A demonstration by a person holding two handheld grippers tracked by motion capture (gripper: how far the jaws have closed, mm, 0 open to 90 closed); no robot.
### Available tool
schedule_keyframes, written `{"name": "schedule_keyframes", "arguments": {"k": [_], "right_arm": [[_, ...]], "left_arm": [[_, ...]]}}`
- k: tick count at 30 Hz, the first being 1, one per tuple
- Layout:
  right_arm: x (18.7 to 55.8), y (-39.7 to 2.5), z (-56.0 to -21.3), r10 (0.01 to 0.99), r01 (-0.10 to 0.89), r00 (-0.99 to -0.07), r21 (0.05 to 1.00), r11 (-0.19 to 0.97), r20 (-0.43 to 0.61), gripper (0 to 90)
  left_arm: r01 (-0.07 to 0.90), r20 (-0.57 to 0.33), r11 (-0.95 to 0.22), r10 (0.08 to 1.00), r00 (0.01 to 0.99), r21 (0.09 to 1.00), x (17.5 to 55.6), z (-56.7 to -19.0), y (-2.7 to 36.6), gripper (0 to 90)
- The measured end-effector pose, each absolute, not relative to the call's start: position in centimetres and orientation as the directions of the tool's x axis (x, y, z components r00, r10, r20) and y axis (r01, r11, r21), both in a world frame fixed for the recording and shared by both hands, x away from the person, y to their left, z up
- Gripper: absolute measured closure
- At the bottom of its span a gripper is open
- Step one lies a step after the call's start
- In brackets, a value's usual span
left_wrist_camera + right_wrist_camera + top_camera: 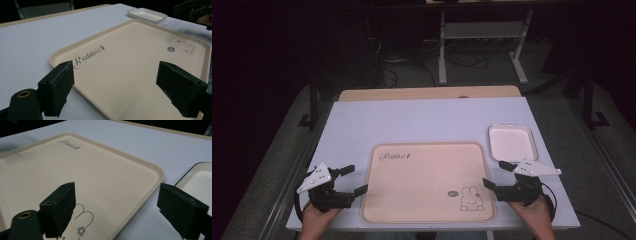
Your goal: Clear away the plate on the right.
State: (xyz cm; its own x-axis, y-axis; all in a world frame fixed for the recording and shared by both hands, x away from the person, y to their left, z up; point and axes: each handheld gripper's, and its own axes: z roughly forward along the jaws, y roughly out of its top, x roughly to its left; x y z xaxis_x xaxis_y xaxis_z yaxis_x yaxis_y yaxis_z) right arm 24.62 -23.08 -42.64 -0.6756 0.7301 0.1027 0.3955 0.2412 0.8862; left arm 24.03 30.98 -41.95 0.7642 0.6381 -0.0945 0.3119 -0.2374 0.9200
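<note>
A cream tray (422,200) with a "Rabbit" script and a rabbit drawing lies at the front middle of the white table. My left gripper (353,180) stands open at the tray's left edge, jaws wide apart with nothing between them. My right gripper (498,174) stands open at the tray's right edge, also holding nothing. In the left gripper view the tray (140,82) lies under and beyond the open jaws. In the right gripper view the tray's corner (120,182) sits between the jaws. A small white rectangular dish (512,142) rests empty just beyond the right gripper.
The white table top (412,122) stretches bare behind the tray, with a wooden strip (427,93) along its far edge. Beyond it stand a metal frame and cables on the dark floor. The white dish (200,178) lies close to my right jaw.
</note>
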Motion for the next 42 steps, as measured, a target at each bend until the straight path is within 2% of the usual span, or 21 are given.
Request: {"name": "schedule_keyframes", "arguments": {"k": [30,42], "right_arm": [[24.04,-23.68,-42.15,0.708,0.406,-0.692,0.887,0.219,0.142,16.0],[24.20,-23.60,-42.18,0.680,0.455,-0.710,0.857,0.243,0.183,16.2]], "left_arm": [[0.306,-0.099,-0.221,0.640,0.762,0.926,23.97,-41.76,31.01,14.5],[0.320,-0.104,-0.220,0.655,0.748,0.921,24.15,-42.01,31.48,14.5]]}}
